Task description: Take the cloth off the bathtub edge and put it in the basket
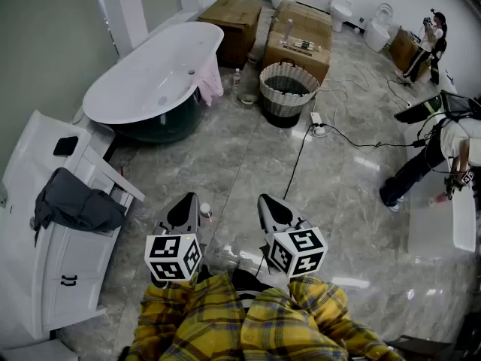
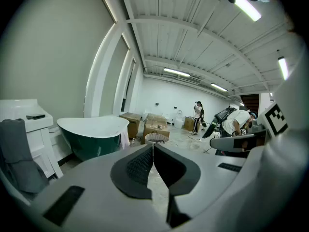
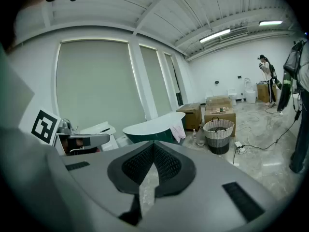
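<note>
Both grippers are pressed together and empty. In each gripper view the ribbed pads of the left gripper (image 1: 186, 198) and the right gripper (image 1: 266, 199) meet tip to tip, with only floor beyond them. They are held side by side, low in front of the person and well short of the tub.

Tub (image 1: 146, 77): white inside and dark green outside, it stands free on the marble floor, ahead and to the left of the grippers.

Basket (image 1: 279, 111): striped and open-topped, it stands on the floor to the right of the tub's far end, near it but not touching. Nothing can be made out inside it from here.

Cloth (image 1: 211, 81): pink, it is draped over the tub's rim on the side facing the basket and hangs down the outer wall. It appears untouched.

Bottle (image 1: 237, 77): small, it stands on the floor between tub and basket.

Cable (image 1: 301, 153): it runs across the floor from a socket block right of the basket back towards the person.

Assessment: the step in hand is the approach, and no part of the task is done yet. The next move calls for closing in on the far end of the tub. One gripper's jaws must then be spread, the cloth pinched where it folds over the rim, and the cloth lifted clear of the tub wall. The carry to the basket looks short. Two hazards are noted: the cable lies along the likely walking line, and the bottle could be knocked over in passing.
</note>
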Tool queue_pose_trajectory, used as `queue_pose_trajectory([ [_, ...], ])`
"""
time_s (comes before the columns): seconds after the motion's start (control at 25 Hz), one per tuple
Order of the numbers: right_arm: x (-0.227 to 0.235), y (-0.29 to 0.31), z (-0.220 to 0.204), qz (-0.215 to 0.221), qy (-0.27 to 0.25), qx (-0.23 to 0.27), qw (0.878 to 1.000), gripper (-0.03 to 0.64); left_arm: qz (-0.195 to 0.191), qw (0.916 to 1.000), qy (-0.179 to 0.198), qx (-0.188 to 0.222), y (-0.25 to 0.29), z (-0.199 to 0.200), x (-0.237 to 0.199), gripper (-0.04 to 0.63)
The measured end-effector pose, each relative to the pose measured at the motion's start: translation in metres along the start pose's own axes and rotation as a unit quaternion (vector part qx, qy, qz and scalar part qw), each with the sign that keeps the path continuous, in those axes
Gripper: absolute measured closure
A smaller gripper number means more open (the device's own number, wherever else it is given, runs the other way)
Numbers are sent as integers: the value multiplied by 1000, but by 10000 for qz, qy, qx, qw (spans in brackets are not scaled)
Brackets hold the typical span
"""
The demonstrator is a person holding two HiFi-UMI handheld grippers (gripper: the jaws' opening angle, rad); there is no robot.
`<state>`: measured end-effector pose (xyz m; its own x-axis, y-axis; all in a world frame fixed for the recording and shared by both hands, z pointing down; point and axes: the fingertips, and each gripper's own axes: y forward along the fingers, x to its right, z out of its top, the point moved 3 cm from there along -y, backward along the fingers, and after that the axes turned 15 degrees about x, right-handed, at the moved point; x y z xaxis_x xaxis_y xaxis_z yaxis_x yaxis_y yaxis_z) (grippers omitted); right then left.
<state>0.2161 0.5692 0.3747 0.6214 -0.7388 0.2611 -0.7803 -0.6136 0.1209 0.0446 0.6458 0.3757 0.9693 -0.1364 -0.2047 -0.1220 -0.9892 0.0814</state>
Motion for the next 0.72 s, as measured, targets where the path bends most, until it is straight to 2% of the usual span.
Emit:
queue_pose_trajectory([
  [0.32,9,0,-2,-3,193,-17,9998,592,0,10000,-54,-45,3,-3,6,574],
  [0.72,31,6,-7,259,247,-137,9993,592,183,9998,-37,-52,20,-9,19,574],
])
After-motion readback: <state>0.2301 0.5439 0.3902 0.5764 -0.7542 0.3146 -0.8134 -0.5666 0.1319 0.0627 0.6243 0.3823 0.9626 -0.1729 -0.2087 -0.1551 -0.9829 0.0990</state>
